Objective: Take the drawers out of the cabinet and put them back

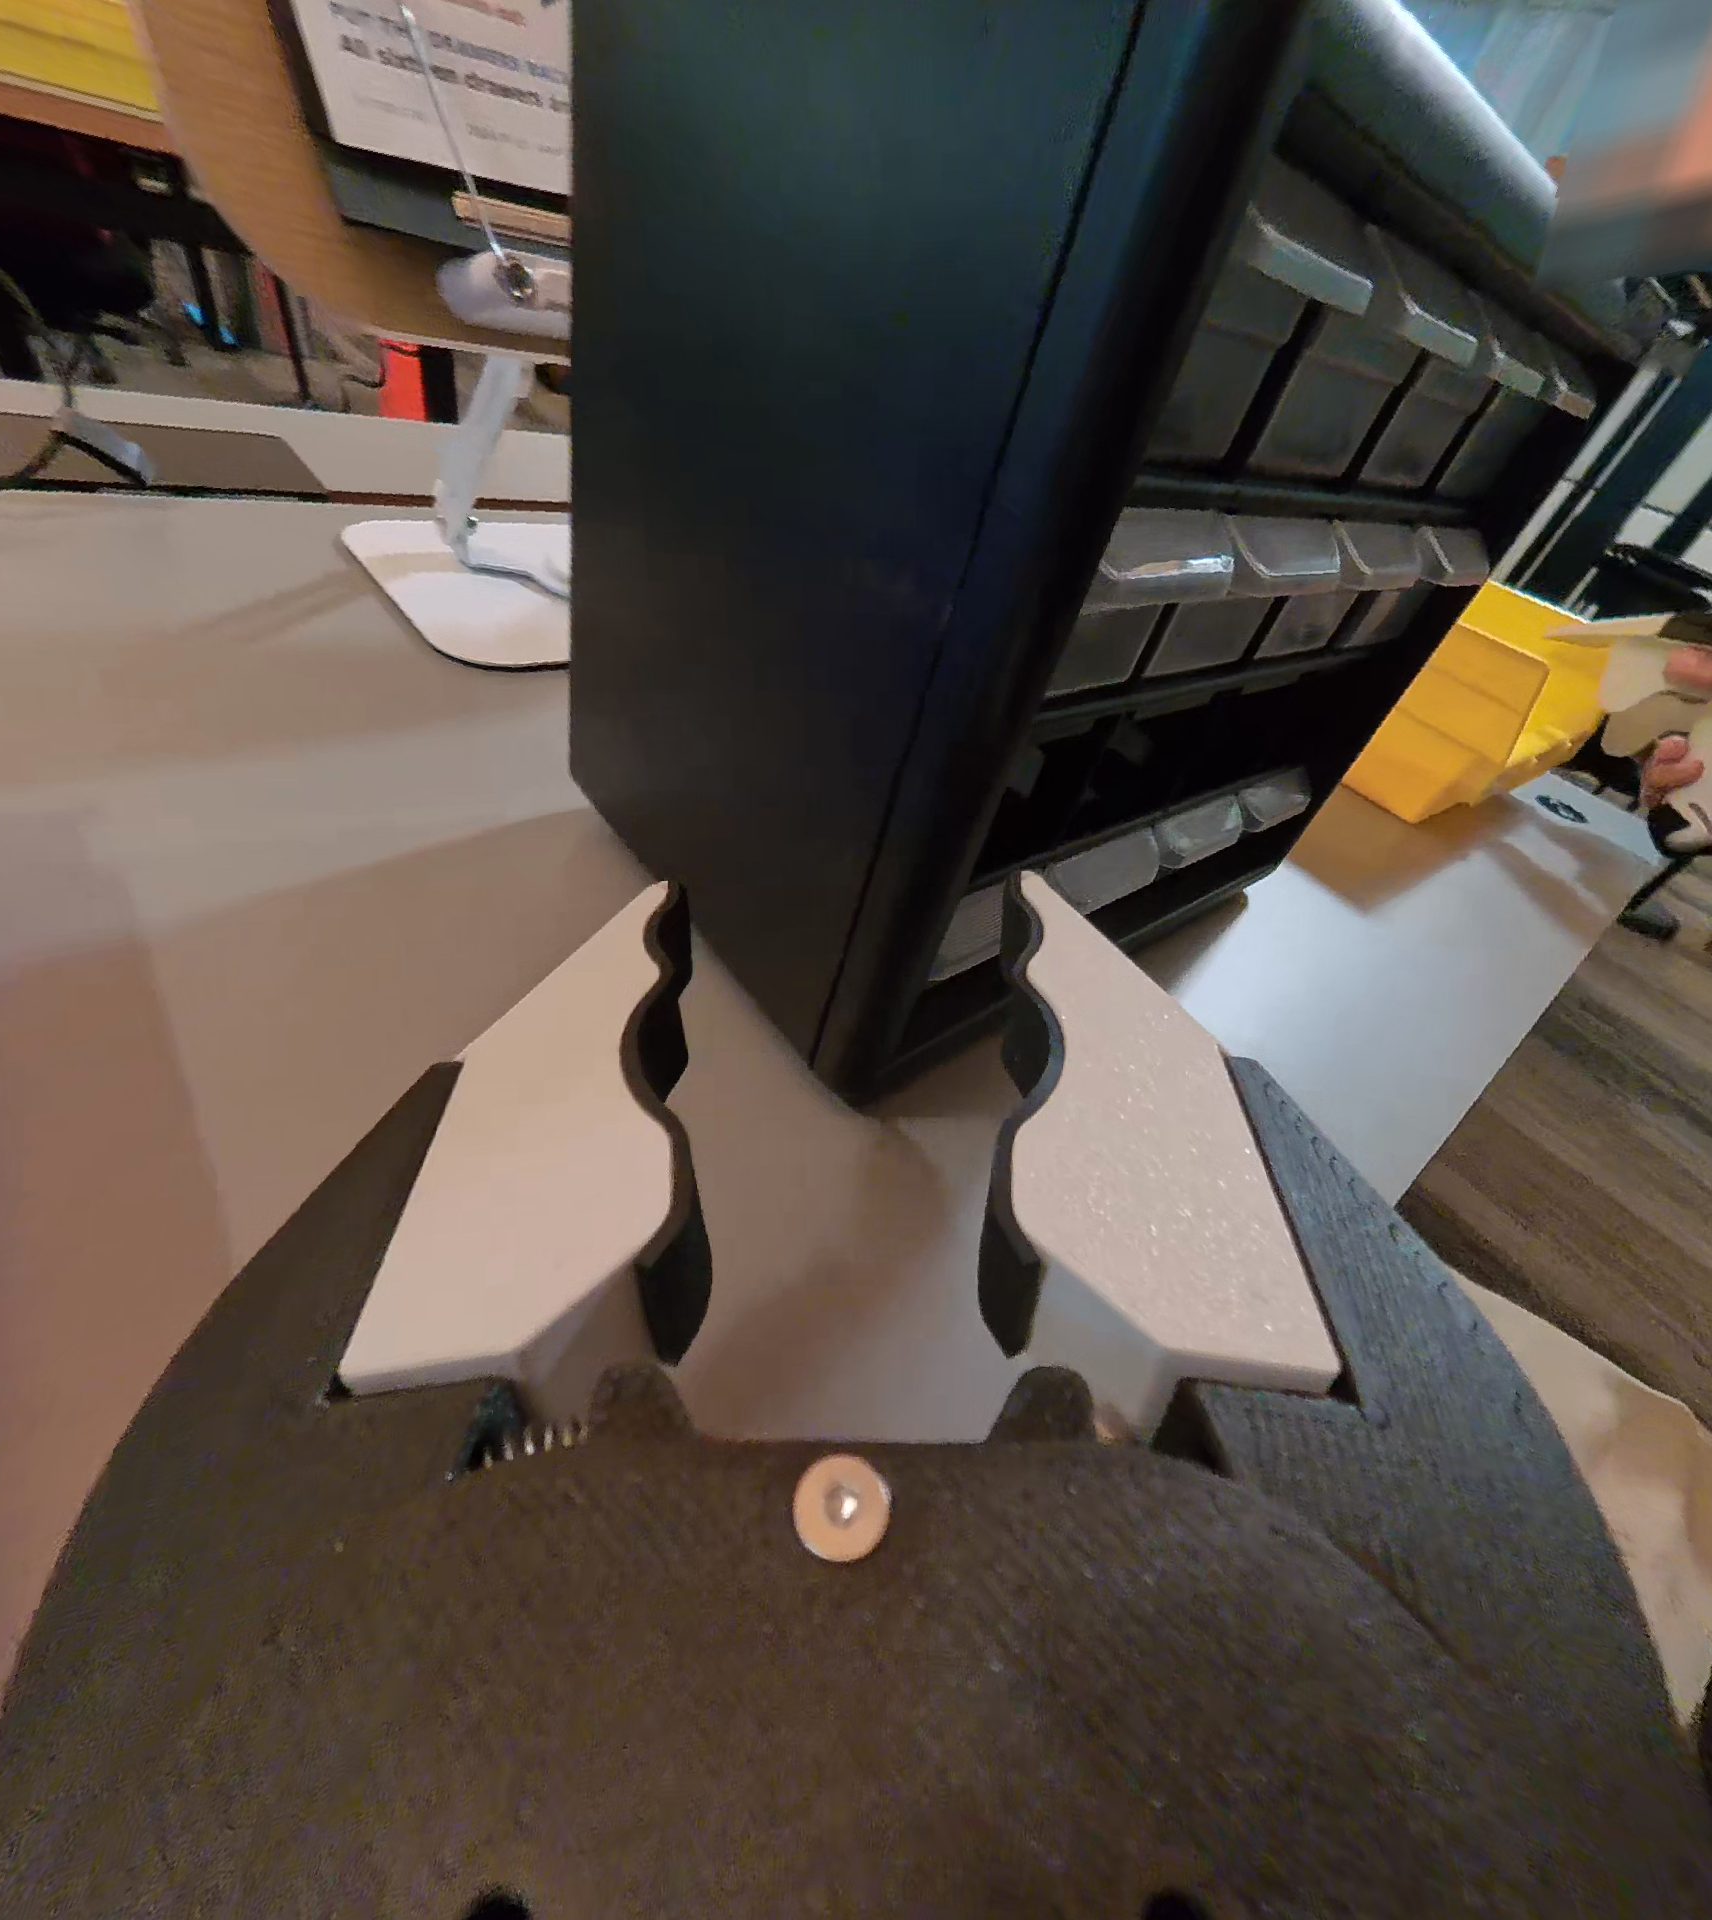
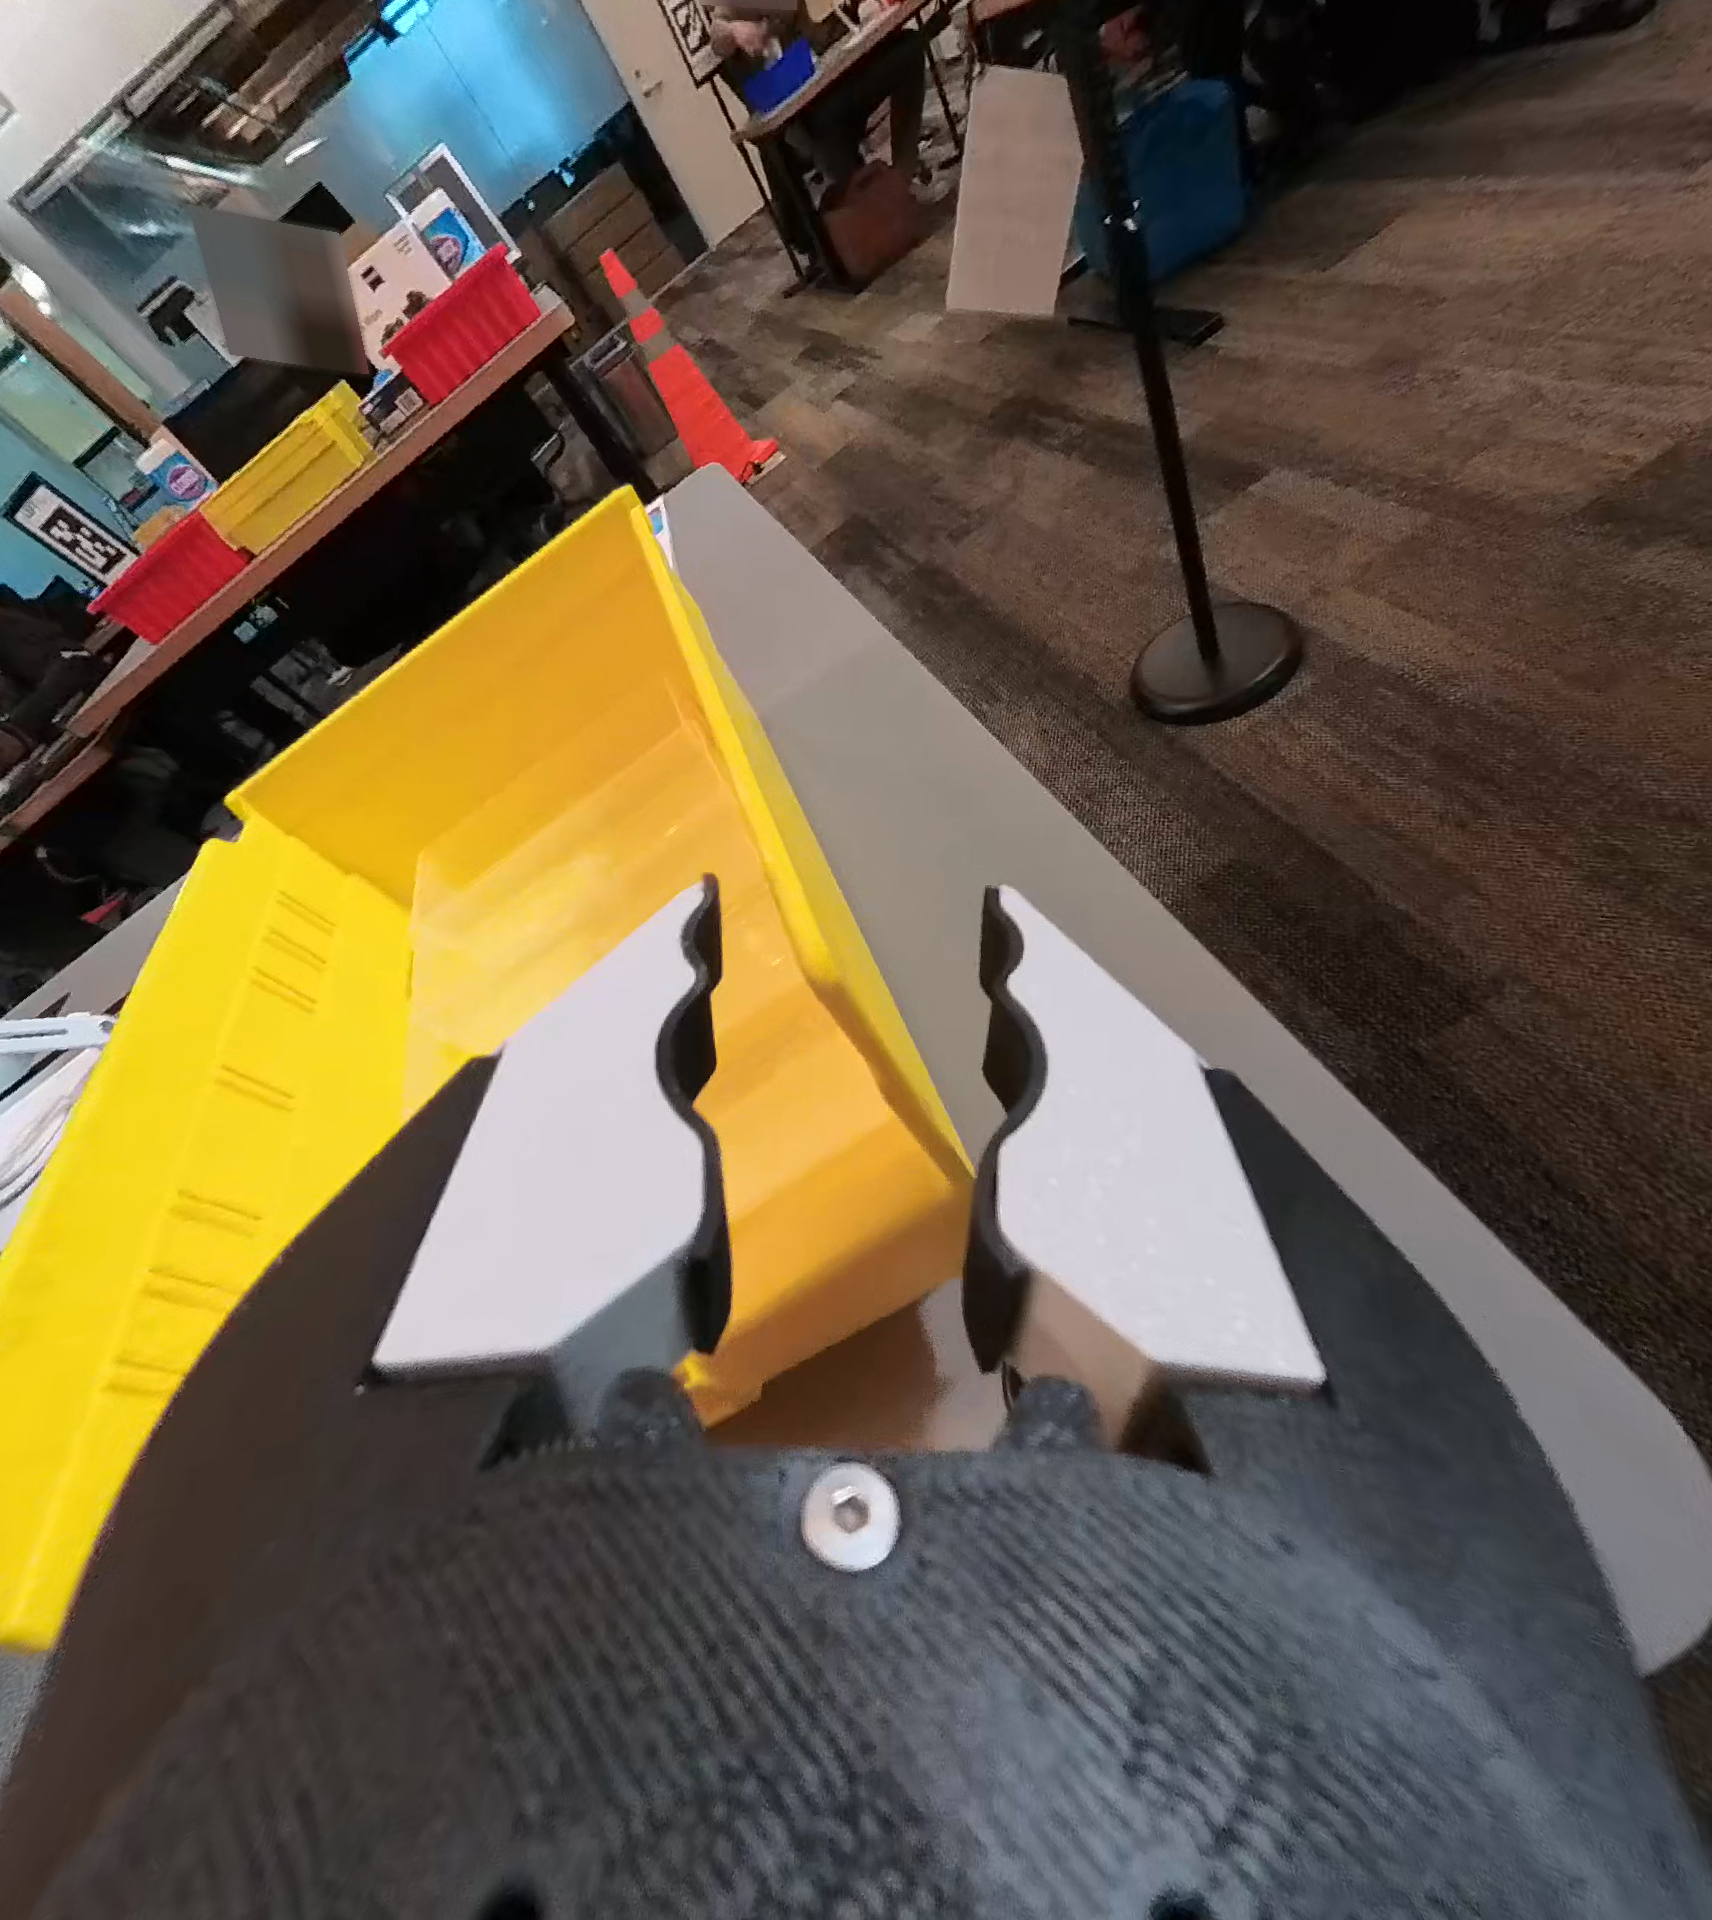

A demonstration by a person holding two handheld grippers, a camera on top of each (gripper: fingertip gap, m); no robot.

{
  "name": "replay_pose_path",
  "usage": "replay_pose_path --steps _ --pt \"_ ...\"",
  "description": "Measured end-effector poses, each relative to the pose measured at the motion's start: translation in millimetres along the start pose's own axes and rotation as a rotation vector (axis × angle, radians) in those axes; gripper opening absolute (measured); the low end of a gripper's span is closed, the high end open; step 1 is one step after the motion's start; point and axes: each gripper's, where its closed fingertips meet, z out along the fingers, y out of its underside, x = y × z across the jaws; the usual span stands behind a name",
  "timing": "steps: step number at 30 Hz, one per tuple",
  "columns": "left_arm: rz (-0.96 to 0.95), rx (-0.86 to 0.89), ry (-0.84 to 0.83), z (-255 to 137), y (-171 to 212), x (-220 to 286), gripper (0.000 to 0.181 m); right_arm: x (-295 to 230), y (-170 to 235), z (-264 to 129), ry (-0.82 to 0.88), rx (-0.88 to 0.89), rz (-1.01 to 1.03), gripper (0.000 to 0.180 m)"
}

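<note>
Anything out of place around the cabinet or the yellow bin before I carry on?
Yes. The third row of the black cabinet has dark open slots where drawers are missing. At least one clear drawer lies in the yellow bin. Both the left gripper and right gripper are open and empty.

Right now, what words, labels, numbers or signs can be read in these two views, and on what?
White sheet behind the cabinet: printed lines, not copied out here.
Black-and-white sign in the background: a pattern, no words.
Boxes on the far table: print too small to read.
Drawers: no labels visible.
</note>
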Motion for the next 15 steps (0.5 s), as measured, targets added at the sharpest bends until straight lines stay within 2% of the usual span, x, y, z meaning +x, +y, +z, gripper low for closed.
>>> replay_pose_path --steps 4,15 --pt "-0.016 0.014 -0.040 -13 0 -9 0.057 -4 4 11 -0.024 -0.044 -0.017 0.053" --pt "-0.013 -0.003 -0.071 -24 6 -13 0.056 9 14 29 0.036 -0.067 -0.019 0.047"
